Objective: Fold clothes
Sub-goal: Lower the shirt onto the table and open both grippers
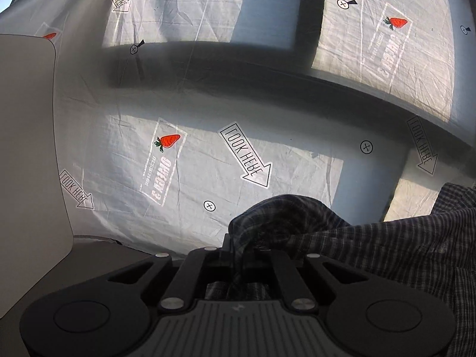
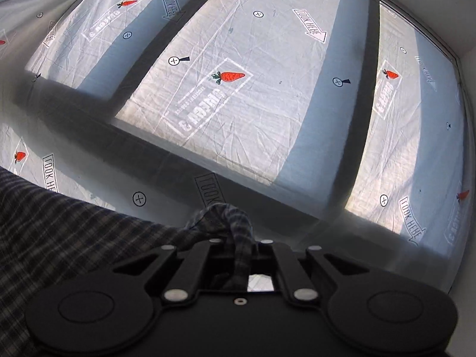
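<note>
— What does the left wrist view show?

— The left gripper has its jaws drawn close together, pinching a bunched fold of a dark plaid garment. The cloth humps up just ahead of the fingertips and spreads off to the right, out of the picture.

— And under it?

— A pale printed sheet covers the surface, creased, with red carrot pictures, arrow labels and small crossed circles. Bright sunlit patches lie on it, split by dark shadow bars. A plain grey panel stands along the left edge.

— Now the right wrist view?

— The right gripper is likewise closed narrowly on the plaid garment; a twisted rope of the fabric runs down between the fingers. From there the cloth stretches away to the left and fills the lower left corner.

— The background?

— The same printed sheet, sunlit in strips with shadow bars across it, a carrot near the middle. A light wall or edge borders the sheet on the right.
</note>
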A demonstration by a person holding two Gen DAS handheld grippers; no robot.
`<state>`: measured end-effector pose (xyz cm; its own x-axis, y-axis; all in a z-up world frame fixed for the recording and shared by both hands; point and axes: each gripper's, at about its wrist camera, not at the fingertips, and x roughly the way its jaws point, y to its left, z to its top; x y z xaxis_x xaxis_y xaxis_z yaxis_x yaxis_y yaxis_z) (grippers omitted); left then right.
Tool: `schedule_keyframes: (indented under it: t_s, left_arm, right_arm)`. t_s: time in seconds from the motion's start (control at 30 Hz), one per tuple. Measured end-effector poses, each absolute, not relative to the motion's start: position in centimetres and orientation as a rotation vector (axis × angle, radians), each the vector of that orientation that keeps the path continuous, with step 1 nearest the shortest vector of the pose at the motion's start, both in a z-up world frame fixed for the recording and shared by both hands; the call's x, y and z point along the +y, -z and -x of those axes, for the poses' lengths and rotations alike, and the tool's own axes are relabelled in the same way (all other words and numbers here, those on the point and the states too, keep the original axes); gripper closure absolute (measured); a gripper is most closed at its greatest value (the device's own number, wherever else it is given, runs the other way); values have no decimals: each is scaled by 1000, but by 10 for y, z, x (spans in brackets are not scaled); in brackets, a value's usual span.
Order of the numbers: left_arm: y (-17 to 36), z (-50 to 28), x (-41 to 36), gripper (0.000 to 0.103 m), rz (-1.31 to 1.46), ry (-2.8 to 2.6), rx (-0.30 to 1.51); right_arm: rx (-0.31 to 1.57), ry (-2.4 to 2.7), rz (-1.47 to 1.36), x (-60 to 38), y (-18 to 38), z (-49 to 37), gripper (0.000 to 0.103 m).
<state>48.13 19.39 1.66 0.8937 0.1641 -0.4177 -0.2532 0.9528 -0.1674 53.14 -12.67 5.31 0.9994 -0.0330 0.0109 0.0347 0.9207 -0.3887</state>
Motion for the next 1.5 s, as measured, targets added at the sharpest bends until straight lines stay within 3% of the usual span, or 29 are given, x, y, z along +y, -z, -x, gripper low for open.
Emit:
schedule_keyframes:
  t_s: [0.07, 0.1, 0.2, 0.27, 0.3, 0.37, 0.53, 0.7, 0.83, 1.23, 1.4, 1.5]
  left_arm:
    - [36, -518, 199, 92, 224, -247, 543]
    - [66, -535, 201, 85, 225, -281, 621]
    - [132, -550, 211, 82, 273, -335, 789]
    - [155, -541, 213, 69, 296, -341, 848]
    - [162, -533, 212, 56, 302, -340, 865]
    - [177, -516, 211, 46, 315, -337, 899]
    - [184, -470, 197, 38, 278, -293, 1000]
    - [180, -418, 168, 36, 225, -265, 1067]
    - [178, -374, 141, 27, 169, -234, 1104]
    - [206, -294, 80, 17, 43, -151, 1234]
    - [225, -279, 62, 0, -41, -182, 1189]
    - [227, -277, 69, 0, 27, -202, 1176]
  right_arm:
    - [166, 7, 396, -127, -13, -573, 91]
    - [273, 4, 413, -123, 12, -593, 76]
    - [491, -22, 409, -117, 77, -616, 69]
    - [590, -66, 313, -124, 109, -607, 60]
    - [632, -80, 287, -129, 122, -600, 55]
    - [697, -64, 283, -138, 143, -580, 55]
    - [819, 19, 213, -172, 168, -513, 55]
    - [912, 93, 76, -213, 176, -441, 54]
    - [930, 90, -22, -223, 173, -384, 54]
    - [912, -27, -119, -238, 167, -286, 60]
    - [951, -26, -110, -252, 174, -266, 60]
    - [954, -47, -95, -255, 173, -256, 60]
